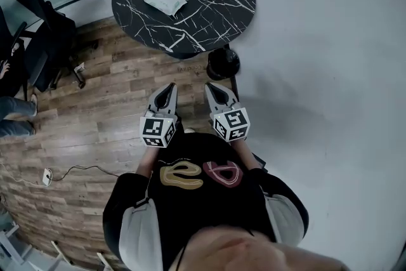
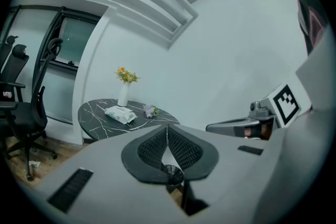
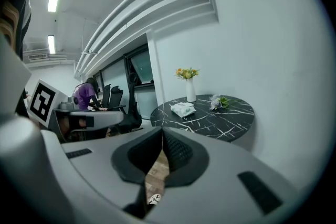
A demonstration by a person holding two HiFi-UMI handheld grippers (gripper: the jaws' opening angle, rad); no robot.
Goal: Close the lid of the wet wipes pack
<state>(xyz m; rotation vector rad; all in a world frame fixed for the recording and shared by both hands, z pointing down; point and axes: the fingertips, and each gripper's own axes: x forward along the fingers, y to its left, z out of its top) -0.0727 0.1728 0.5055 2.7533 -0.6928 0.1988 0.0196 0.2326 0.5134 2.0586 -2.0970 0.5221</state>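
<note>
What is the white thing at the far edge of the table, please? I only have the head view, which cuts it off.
Observer: A white vase holding yellow flowers, standing beyond the wipes pack.
Operator: Thanks. Is the left gripper holding anything?
Observer: No. Its own view shows the fingers together with nothing between them.
</note>
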